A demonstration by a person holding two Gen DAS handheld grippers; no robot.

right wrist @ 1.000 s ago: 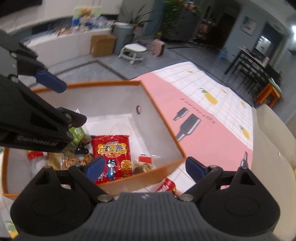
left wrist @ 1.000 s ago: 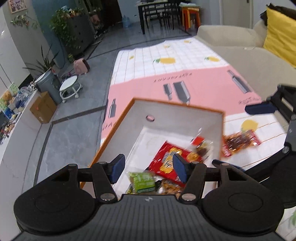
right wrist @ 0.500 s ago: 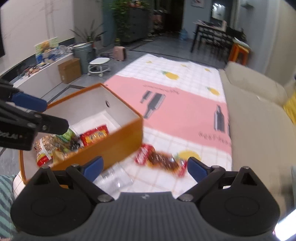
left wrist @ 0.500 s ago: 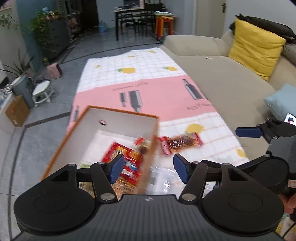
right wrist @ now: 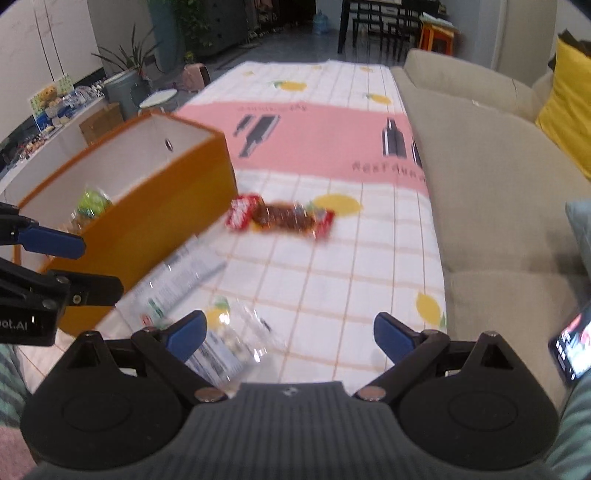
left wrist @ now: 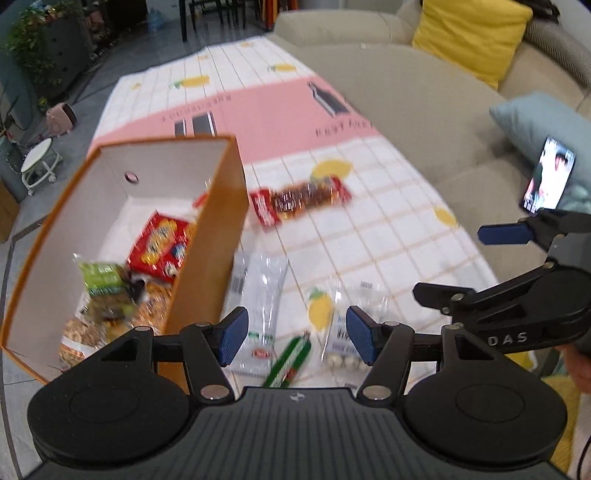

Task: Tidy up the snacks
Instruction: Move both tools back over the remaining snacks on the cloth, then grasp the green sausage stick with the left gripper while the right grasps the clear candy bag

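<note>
The snacks lie on your picnic mat [left wrist: 369,236], spread on the floor beside the sofa [left wrist: 424,110]. Some are already in the orange box [left wrist: 210,258] at the mat's left edge: a red packet [left wrist: 162,247] flat on the bottom, a green packet [left wrist: 101,277] and some yellowish bags nearer to you. Four are still out on the mat. A red-ended packet of dark pieces [left wrist: 301,199] lies just beyond the box's right wall, next to a printed lemon. Close to you, near the mat's near edge, a long clear wrapper [left wrist: 258,302] lies along the foot of the box, a thin green stick packet [left wrist: 290,360] sits just right of it, and a clear bag of small pale balls [left wrist: 347,325] lies right of that.

Your left gripper [left wrist: 293,334] hangs over these near snacks with its blue pads spread apart and nothing between them; the green stick shows in the gap, untouched. Your right gripper [right wrist: 290,338] points at the mat's near right part, its pads spread wider, gripping nothing; the clear bag of balls [right wrist: 229,343] lies under its left pad [right wrist: 186,334], but blur hides whether they touch.

A phone [left wrist: 548,177] with a lit screen leans on the sofa at the mat's right side, with a blue cushion [left wrist: 532,122] and a yellow cushion [left wrist: 472,35] behind it.
</note>
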